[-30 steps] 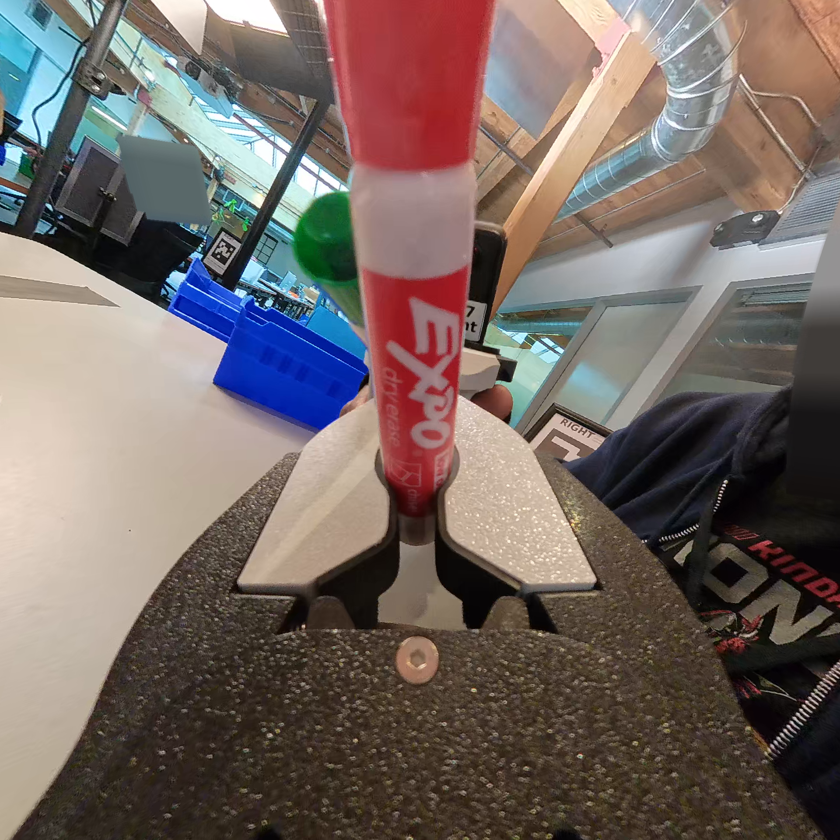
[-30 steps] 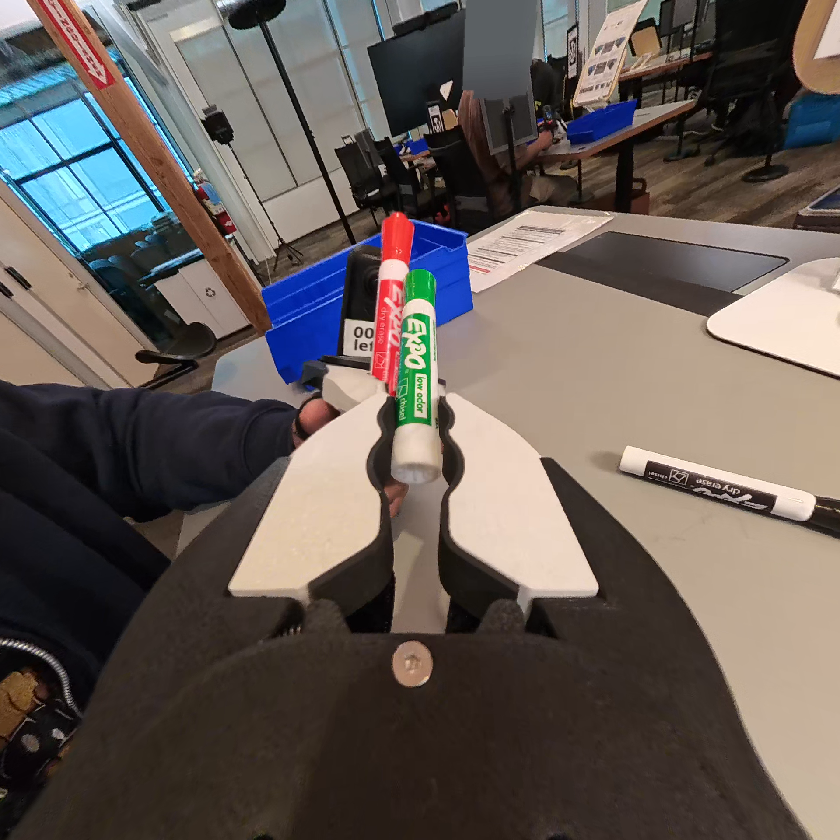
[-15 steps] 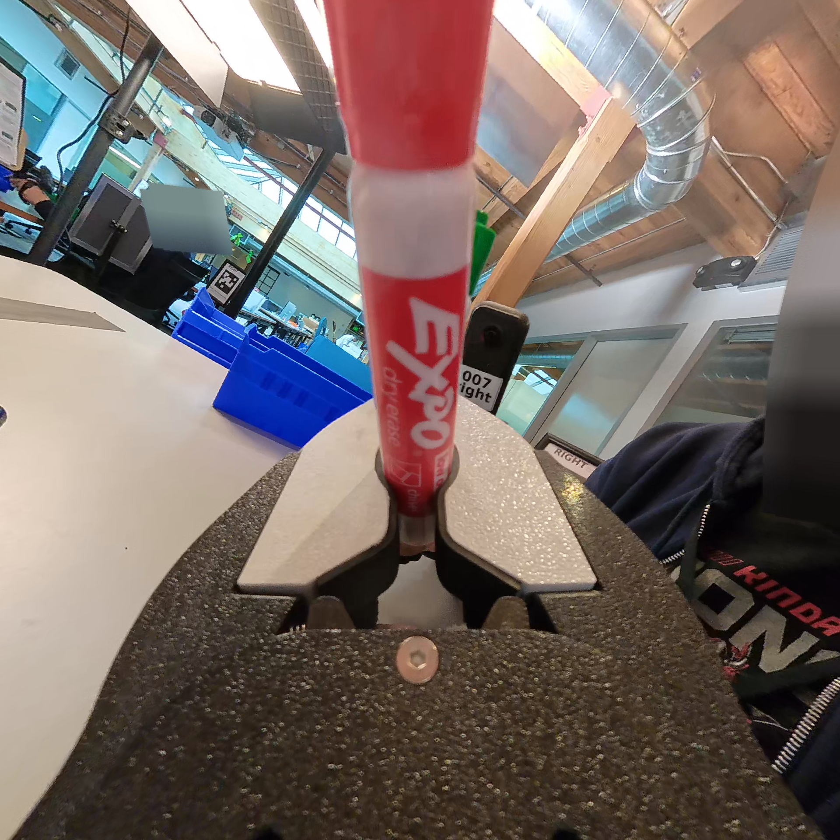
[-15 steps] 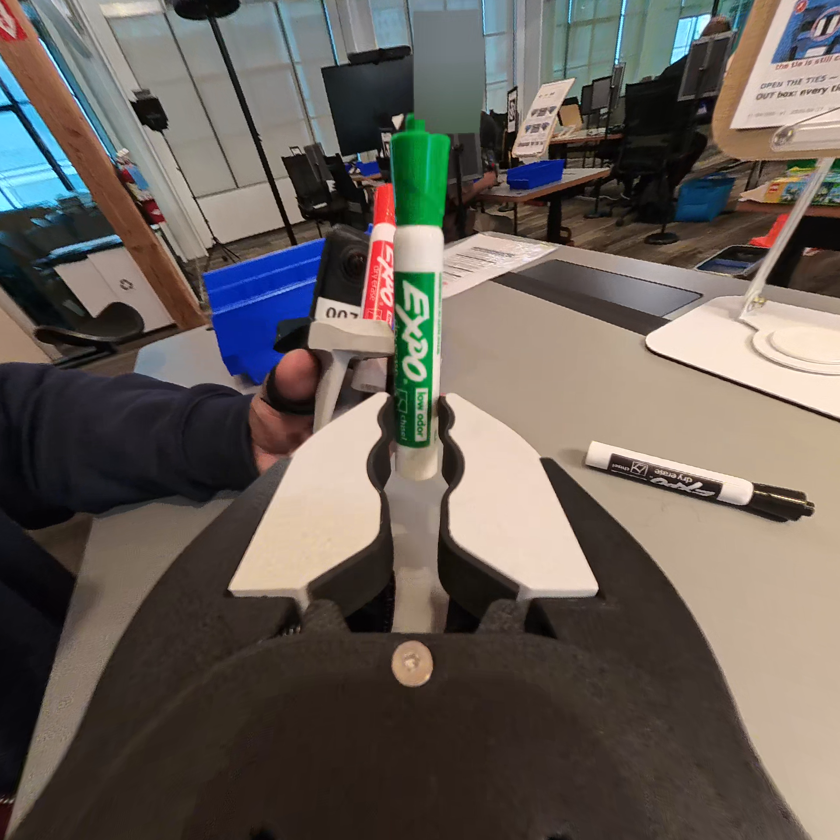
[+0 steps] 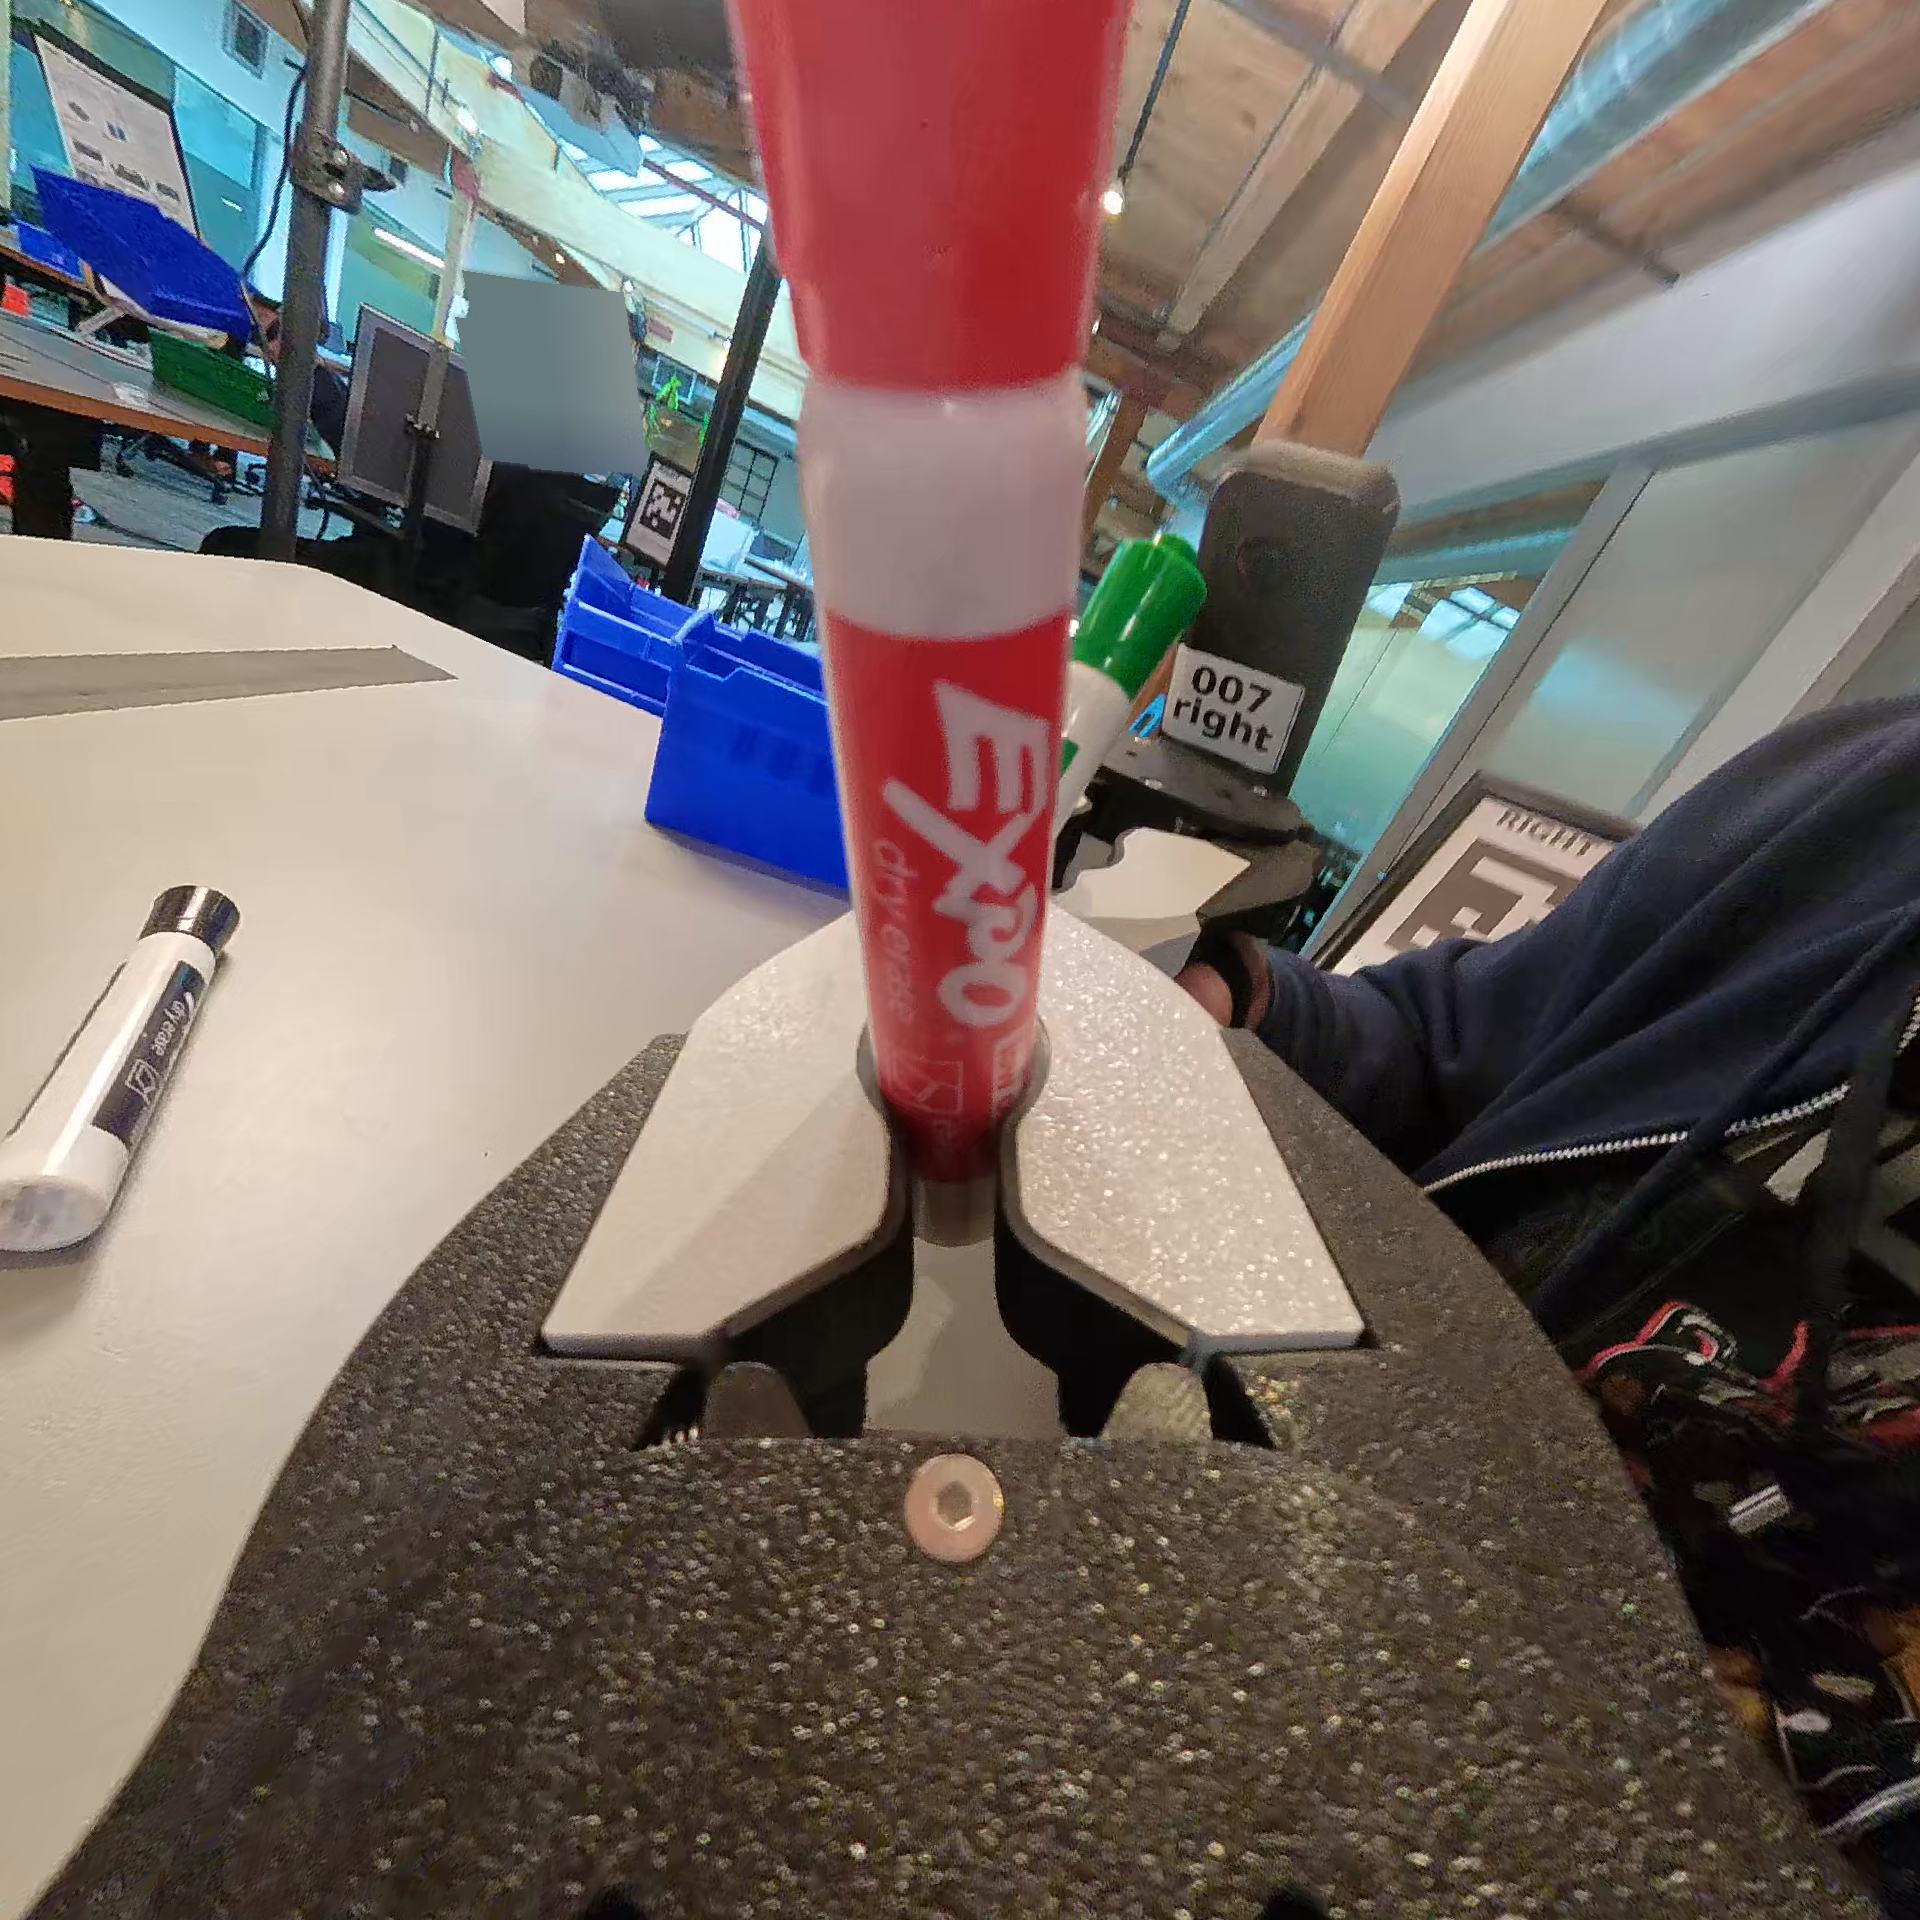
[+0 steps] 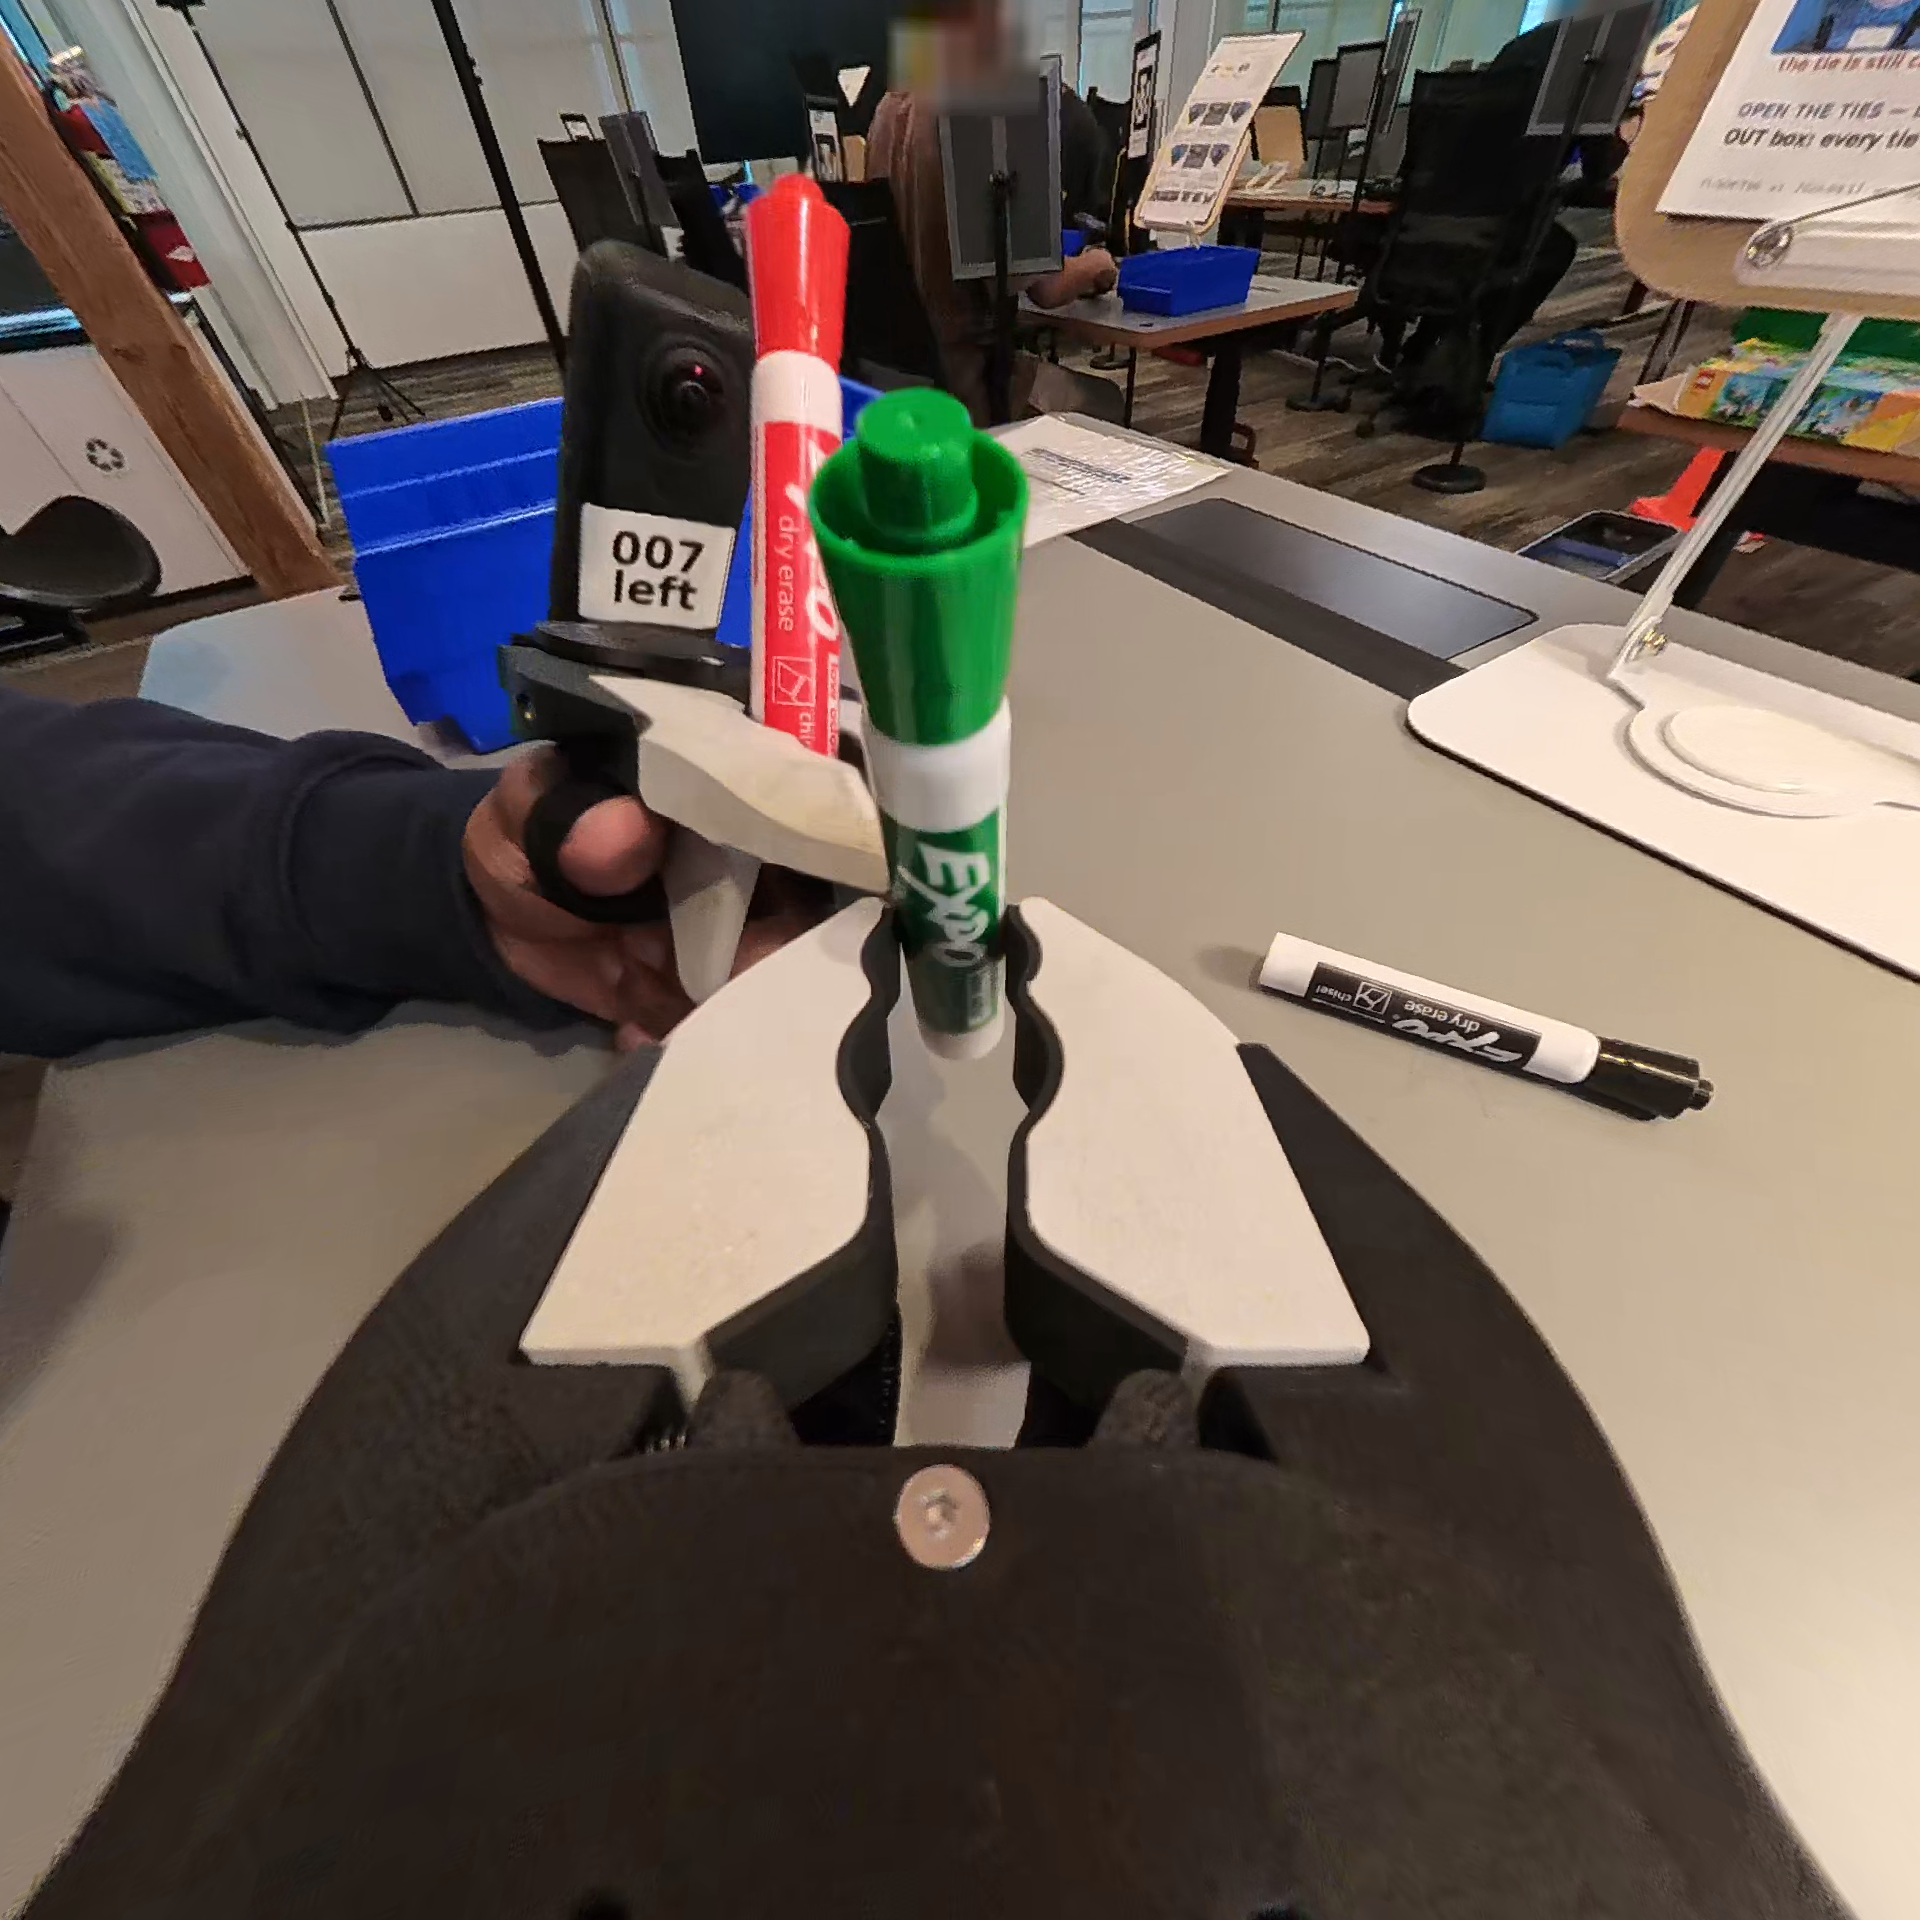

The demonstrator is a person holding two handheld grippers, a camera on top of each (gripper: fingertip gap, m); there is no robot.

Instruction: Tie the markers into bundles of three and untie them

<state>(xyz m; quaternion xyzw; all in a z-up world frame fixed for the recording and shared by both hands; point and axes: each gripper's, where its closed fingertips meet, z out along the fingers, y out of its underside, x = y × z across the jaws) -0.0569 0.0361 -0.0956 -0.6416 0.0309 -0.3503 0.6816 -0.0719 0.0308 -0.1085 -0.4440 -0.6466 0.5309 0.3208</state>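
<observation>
red marker (image 5: 951,727) upright, clamped low in left gripper (image 5: 951,1060); green marker (image 6: 940,831) likewise gripped by right gripper (image 6: 945,935).

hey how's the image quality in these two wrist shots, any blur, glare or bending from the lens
Left wrist view: the red marker, clamped in the left claw, balloons toward the lens and its cap runs off the top; the table edge bows; bright skylights. Right wrist view: the green marker in the right claw is sharp, its cap looms large; the black marker casts a soft shadow; no harsh glare.
</observation>
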